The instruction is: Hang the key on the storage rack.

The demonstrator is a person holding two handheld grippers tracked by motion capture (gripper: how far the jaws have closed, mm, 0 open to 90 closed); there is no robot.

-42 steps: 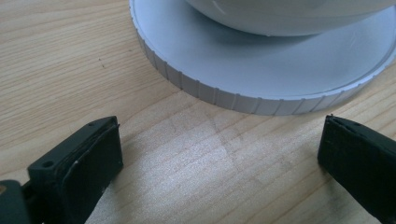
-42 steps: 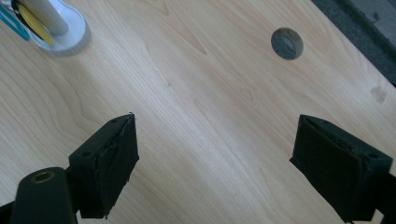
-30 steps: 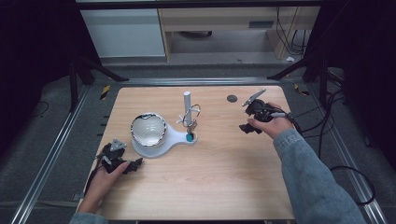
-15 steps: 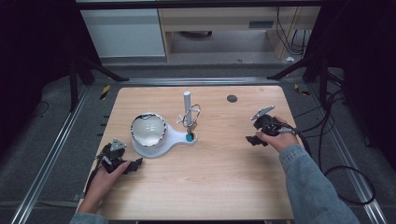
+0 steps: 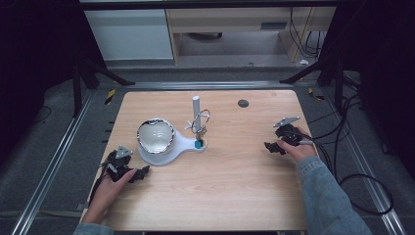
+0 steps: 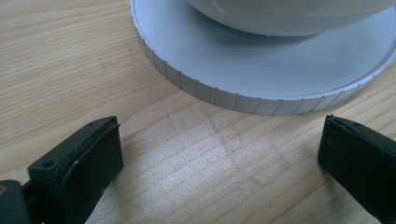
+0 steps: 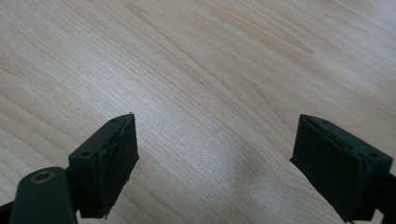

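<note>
Pale wooden table (image 5: 230,196) on grey floor (image 5: 44,161); white cabinet (image 5: 129,34) behind, dark surroundings

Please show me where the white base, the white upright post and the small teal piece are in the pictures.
white base (image 6: 261,70): left gripper view, on its flat top near the ribbed rim.
white upright post (image 5: 195,105): high view, on its upper shaft.
small teal piece (image 5: 198,144): high view, on its top.

wooden table (image 5: 235,186), white stand (image 5: 178,145), dark disc (image 5: 243,103)
</note>
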